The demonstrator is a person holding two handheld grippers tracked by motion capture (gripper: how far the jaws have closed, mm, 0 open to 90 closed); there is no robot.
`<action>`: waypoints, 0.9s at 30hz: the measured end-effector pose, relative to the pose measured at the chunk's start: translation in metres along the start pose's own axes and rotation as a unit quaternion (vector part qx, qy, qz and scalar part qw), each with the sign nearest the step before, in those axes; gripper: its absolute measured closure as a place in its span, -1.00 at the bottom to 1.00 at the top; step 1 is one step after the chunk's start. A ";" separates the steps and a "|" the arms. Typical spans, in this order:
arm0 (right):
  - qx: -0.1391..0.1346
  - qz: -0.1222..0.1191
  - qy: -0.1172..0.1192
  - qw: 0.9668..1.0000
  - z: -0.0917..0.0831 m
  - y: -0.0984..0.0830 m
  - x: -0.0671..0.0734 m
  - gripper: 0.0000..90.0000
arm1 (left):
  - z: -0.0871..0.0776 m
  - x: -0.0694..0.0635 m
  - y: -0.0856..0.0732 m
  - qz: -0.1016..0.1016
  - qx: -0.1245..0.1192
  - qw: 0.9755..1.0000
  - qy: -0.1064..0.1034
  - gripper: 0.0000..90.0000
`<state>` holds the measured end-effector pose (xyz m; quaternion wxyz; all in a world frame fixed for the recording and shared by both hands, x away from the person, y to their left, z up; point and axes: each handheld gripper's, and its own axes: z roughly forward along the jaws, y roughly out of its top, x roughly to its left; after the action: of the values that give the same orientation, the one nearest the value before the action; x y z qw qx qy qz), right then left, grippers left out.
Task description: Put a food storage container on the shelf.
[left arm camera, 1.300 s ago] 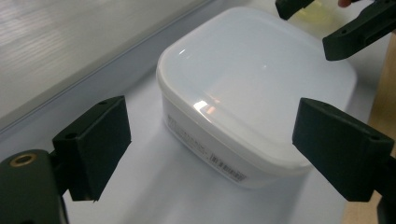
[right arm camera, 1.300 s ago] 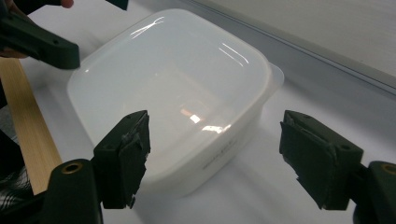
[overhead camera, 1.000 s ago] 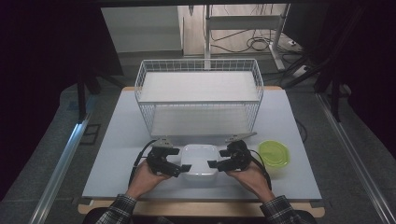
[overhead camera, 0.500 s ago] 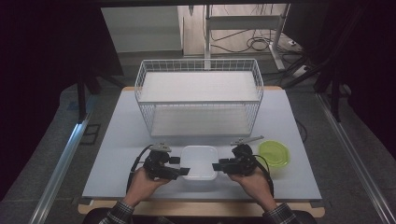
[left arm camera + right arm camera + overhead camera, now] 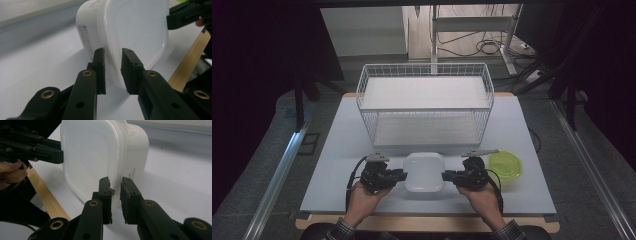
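Box (image 5: 424,172) sits on worktop (image 5: 337,150) before basket (image 5: 425,102); we see left claw (image 5: 402,175) and right claw (image 5: 446,175) clamped on its rim, jaws just closing.

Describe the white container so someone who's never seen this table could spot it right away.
Start at the big white wire basket at the back of the table, then come toward the near edge. The white container sits there in the middle, its rim clamped by the left gripper and the right gripper. It is opaque white, squarish with rounded corners, unlike the round green bowl beside it.
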<state>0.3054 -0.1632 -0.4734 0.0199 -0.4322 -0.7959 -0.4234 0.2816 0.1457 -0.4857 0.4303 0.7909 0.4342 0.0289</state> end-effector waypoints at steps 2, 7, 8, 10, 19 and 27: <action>-0.009 -0.014 -0.011 1.000 0.001 -0.001 0.004 0.77 | 0.001 0.000 -0.002 -0.005 -0.007 1.000 0.007 0.68; -0.023 -0.033 -0.027 0.999 0.002 -0.002 0.007 0.77 | 0.003 0.000 -0.002 -0.010 -0.016 1.000 0.016 0.70; -0.023 -0.033 -0.027 0.999 0.002 -0.002 0.007 0.77 | 0.003 0.000 -0.002 -0.010 -0.016 1.000 0.016 0.70; -0.033 -0.036 -0.030 0.998 0.003 -0.003 0.006 0.77 | 0.004 -0.001 -0.002 -0.013 -0.019 1.000 0.021 0.70; -0.059 -0.051 -0.045 0.996 -0.002 0.002 0.011 0.77 | 0.000 -0.004 0.007 -0.009 -0.037 0.999 0.029 0.71; -0.076 -0.059 -0.041 0.995 -0.011 0.013 0.014 0.77 | -0.010 -0.005 0.020 0.000 -0.048 0.999 0.027 0.71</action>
<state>0.3020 -0.1579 -0.4516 -0.0706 -0.4017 -0.7856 -0.4653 0.2880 0.1437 -0.4635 0.4556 0.7686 0.4434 0.0707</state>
